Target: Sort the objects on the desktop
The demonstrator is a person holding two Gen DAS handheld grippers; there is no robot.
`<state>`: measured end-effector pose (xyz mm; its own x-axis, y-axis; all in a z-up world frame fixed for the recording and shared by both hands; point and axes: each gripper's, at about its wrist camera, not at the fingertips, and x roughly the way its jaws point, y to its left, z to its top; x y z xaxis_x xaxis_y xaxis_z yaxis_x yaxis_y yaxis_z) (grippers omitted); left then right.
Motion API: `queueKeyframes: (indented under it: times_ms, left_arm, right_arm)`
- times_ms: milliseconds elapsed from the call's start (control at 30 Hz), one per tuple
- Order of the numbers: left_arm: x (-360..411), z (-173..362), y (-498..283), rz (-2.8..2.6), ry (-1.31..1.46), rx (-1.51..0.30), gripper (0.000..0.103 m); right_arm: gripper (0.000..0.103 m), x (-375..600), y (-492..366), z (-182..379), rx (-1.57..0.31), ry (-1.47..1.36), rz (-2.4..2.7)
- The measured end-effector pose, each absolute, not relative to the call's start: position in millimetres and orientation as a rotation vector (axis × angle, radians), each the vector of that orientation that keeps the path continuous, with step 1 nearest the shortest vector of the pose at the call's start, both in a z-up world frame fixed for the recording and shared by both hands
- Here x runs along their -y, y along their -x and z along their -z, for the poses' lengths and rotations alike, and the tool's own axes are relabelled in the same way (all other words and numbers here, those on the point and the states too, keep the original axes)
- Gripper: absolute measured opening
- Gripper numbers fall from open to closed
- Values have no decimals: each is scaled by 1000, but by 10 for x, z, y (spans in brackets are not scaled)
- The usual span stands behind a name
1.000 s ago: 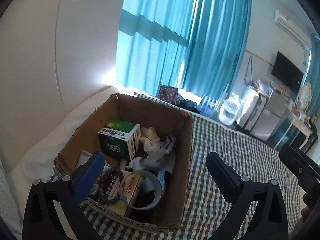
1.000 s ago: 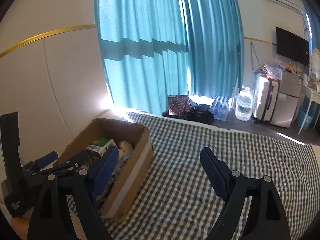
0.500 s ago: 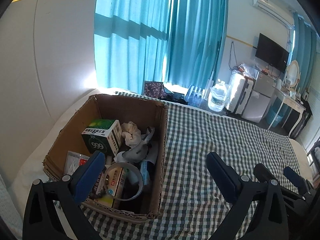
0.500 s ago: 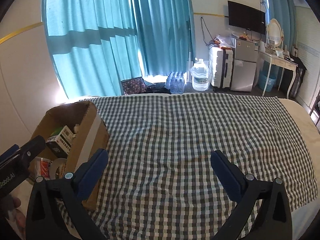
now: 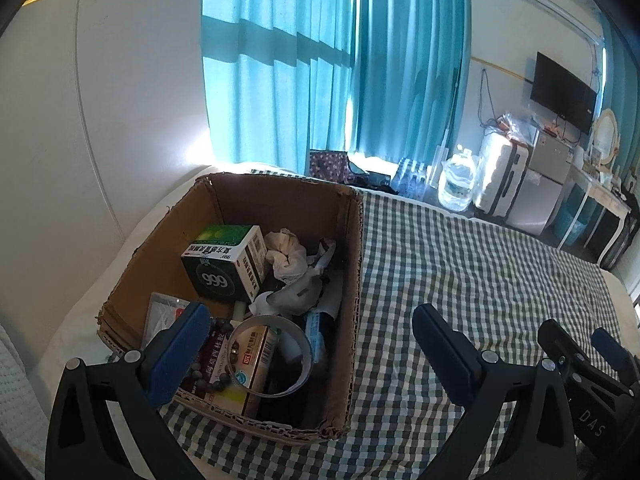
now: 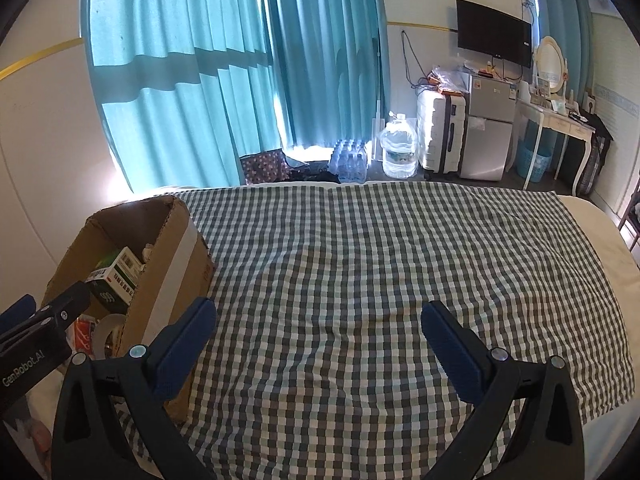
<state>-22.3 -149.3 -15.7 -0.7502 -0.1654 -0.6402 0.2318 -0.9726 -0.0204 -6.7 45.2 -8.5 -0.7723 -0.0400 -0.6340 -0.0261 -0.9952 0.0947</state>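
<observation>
Progress: every small object in view is lying inside the open brown cardboard box [image 5: 248,280]; the green-and-white checked cloth [image 6: 380,280] is showing nothing loose on it. This is fitting either a sort already gathered into the box or a box waiting to be emptied out; the pictures are not settling which.
Box contents: a green-and-white medicine carton marked 999 [image 5: 226,262] is standing toward the back, crumpled white paper [image 5: 286,254] is lying beside it, a clear roll of tape [image 5: 272,356] is sitting near the front over a flat yellow-and-red packet [image 5: 240,364], and a dark bead bracelet [image 5: 218,360] is draping across that packet.
Left gripper [image 5: 306,350]: its blue-padded jaws are standing wide apart, holding nothing, hovering above the box's near right corner, with one pad over the bracelet.
Right gripper [image 6: 318,342]: its jaws are also gaping and holding nothing, hanging over bare cloth, the box just to its left.
</observation>
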Motion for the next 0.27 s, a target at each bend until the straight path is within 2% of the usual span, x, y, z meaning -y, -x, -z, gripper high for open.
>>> queueKeyframes:
  times_ms: [267]
  left_arm:
    - [1498, 115, 164, 2783, -984, -145, 103]
  right_arm:
    - [103, -418, 69, 134, 119, -1088, 2933]
